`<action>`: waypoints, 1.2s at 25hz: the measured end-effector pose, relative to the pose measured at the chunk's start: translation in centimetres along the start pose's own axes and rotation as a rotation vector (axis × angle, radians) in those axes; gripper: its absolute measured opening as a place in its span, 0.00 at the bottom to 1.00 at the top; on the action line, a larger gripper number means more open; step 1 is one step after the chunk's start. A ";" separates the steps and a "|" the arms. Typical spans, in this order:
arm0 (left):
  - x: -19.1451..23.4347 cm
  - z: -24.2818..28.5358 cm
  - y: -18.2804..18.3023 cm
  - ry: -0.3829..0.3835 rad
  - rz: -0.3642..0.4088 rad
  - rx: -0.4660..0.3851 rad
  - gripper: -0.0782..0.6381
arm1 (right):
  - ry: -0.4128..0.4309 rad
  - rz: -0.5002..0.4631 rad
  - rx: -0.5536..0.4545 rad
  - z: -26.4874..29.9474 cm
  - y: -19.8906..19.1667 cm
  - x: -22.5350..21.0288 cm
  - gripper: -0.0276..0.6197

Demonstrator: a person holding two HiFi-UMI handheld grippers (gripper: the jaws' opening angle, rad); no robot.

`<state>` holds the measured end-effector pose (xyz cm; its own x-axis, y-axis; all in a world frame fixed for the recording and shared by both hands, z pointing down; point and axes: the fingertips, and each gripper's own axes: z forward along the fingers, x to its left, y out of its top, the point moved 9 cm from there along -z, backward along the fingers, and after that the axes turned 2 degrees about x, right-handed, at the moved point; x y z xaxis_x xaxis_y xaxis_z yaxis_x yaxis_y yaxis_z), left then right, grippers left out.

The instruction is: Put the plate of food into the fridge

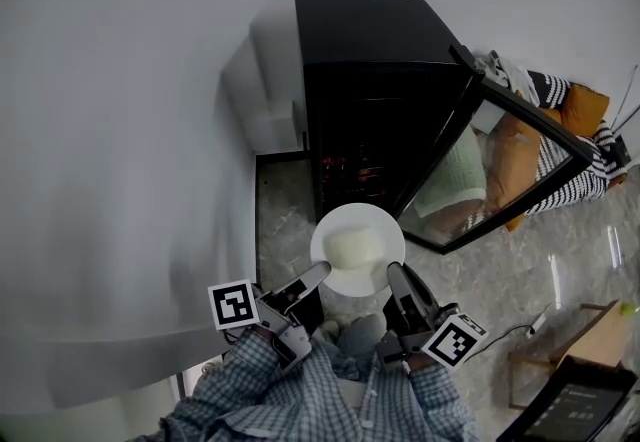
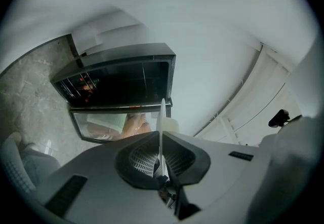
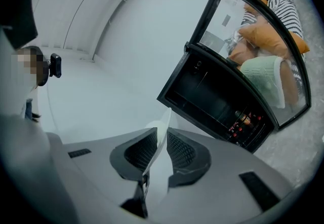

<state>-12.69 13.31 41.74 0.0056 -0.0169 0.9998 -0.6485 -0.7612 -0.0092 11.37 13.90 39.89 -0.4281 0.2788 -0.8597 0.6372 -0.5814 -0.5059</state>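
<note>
Left gripper (image 1: 315,275) and right gripper (image 1: 395,275) are each clamped on opposite rims of the white plate (image 1: 385,230), its thin edge pinched between their ribbed pads, and a pale block of food (image 1: 352,248) is carried on it. The plate is held just in front of the open black fridge (image 1: 370,60), outside its dark compartment, with the glass door (image 1: 500,160) swung out to the right. Square black-and-white patterns are shown on the marker cubes (image 1: 233,304); reddish items (image 1: 345,168) on a fridge shelf are too small for any label to be read.

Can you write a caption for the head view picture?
Left gripper and right gripper each grip the rim of a white plate of food before the open black fridge.
</note>
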 end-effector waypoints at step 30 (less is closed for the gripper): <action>1.6 13.4 7.5 0.014 -0.024 -0.114 0.13 | 0.031 0.018 0.108 9.9 12.7 -8.1 0.14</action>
<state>-7.33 -1.10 43.08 0.0123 0.0102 0.9999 -0.7303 -0.6829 0.0160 16.60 -3.28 41.19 -0.3958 0.2898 -0.8714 0.5715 -0.6650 -0.4808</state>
